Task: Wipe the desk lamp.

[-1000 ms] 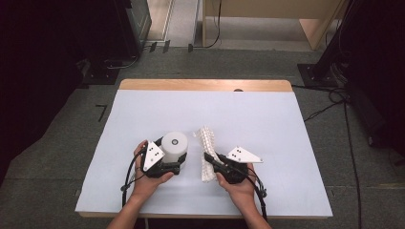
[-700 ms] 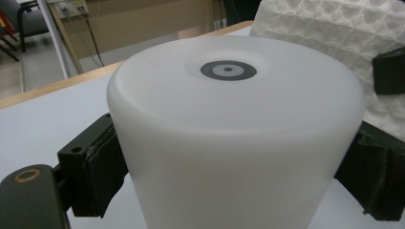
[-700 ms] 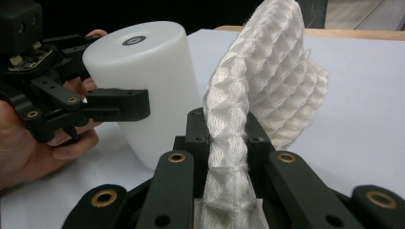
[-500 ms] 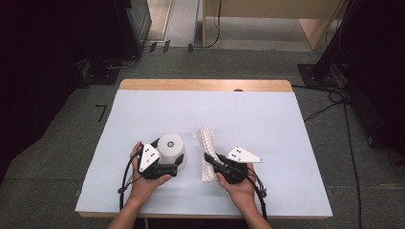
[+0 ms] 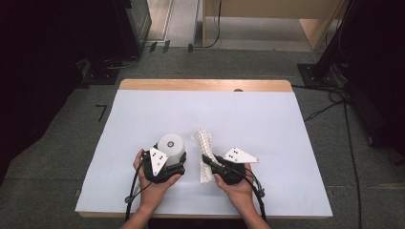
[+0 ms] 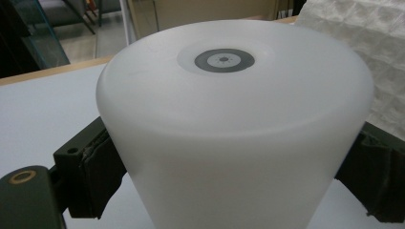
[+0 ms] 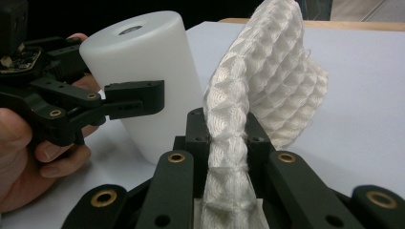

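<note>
The cup (image 5: 171, 146) stands upside down on the table (image 5: 267, 119), between the fingers (image 6: 90, 169) of the left gripper (image 5: 165, 167). The cloth (image 5: 204, 148) is just right of it, squeezed between the fingers (image 7: 169, 183) of the right gripper (image 5: 210, 162), and rises beyond their tips.

A bench (image 5: 143, 119) with a pale blue-white cover and a bare wooden far edge stands on a grey carpeted floor (image 5: 57, 157). Black cables (image 5: 334, 102) trail across the floor at the right. Beyond the bench stands light wooden furniture (image 5: 267, 19), perhaps a desk. The left side lies in deep shadow.
</note>
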The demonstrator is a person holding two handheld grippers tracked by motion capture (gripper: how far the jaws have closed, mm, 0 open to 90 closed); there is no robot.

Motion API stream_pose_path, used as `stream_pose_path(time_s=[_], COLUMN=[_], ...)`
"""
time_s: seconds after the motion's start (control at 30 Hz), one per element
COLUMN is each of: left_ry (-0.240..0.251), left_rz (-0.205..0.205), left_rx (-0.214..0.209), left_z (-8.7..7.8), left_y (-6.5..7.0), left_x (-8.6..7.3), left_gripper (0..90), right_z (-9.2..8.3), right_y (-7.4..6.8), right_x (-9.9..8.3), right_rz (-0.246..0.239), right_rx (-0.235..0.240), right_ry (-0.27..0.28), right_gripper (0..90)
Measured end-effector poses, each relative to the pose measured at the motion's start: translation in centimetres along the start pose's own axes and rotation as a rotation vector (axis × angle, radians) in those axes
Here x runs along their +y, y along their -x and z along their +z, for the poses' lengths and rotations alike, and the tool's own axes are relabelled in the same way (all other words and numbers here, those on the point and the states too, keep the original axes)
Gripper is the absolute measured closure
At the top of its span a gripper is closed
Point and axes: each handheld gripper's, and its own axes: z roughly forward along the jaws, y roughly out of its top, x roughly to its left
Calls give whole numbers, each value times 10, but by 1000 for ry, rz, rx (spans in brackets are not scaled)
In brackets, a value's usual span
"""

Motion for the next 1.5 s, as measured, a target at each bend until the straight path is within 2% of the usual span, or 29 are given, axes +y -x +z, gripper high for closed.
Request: stream_pose_path(time_s=[0.17,0.23,0.3,0.33,0.37,0.47,0.6,0.73,0.97,1.1,1.17,1.33,1.5], left_ry=[6,21,35,52,52,60,44,48,59,74,74,75,88], left_rz=[-15,-58,-78,-105,-105,-156,-192,-183,-142,-110,-104,-120,-151], left_rx=[-97,-148,-183,-228,-228,-289,-361,-375,-421,-471,-478,-449,-405], left_z=[0,-1,-3,-4,-4,-5,-3,-3,-5,-7,-7,-6,-8], left_y=[-9,-15,-18,-21,-21,-25,-28,-26,-20,-16,-14,-19,-31], left_x=[3,4,7,10,10,12,13,13,14,14,14,15,17], left_gripper=[89,89,89,89,89,89,89,90,90,90,90,90,90], right_z=[3,4,7,9,9,12,14,13,7,1,-1,0,10], right_y=[-4,-7,-12,-17,-17,-25,-32,-32,-20,-11,-8,-12,-24], right_x=[-2,-2,-3,-3,-3,-4,-5,-4,0,3,5,4,-3], right_rz=[-2,-8,-12,-17,-17,-35,-43,-44,-27,12,30,24,7], right_rx=[11,21,36,56,56,83,103,107,73,63,70,93,121], right_ry=[-10,-16,-21,-31,-31,-38,-47,-43,-18,12,27,32,-12], right_gripper=[784,784,784,784,784,783,783,783,783,783,784,784,784])
